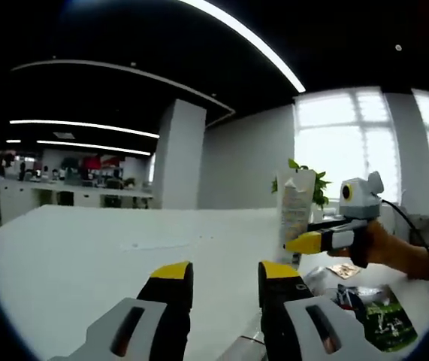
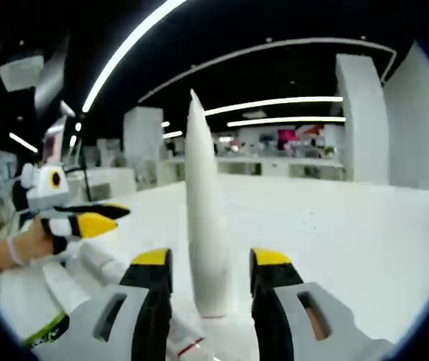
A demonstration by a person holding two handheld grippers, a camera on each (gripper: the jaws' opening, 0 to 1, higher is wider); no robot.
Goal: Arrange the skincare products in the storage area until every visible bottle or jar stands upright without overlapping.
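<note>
1. White plastic tube (image 2: 203, 218) stands upright on the white tabletop (image 2: 334, 226), long axis vertical, its flat crimped end pointing up and its cap down on the surface
2. In the right gripper view the tube sits between the yellow-tipped jaws of the right claw (image 2: 212, 259); the jaws are spread, with a gap showing on each side of the tube, so they are not pinching it
3. In the left gripper view the same tube (image 1: 295, 210) is seen broadside with printing on its face, near the tabletop's right edge, with the right claw (image 1: 304, 242) at its lower part, held by a person's hand (image 1: 385, 244)
4. The left claw (image 1: 225, 272) has its jaws spread with nothing between them, over bare tabletop (image 1: 86, 256)
5. In the right gripper view the left claw (image 2: 98, 218) shows at the left, held by a hand (image 2: 7, 252)
6. Other white tubes (image 2: 105, 263) lie flat on the tabletop below the left claw, long axes level
7. A green-printed packet (image 1: 383, 320) lies by the right edge
</note>
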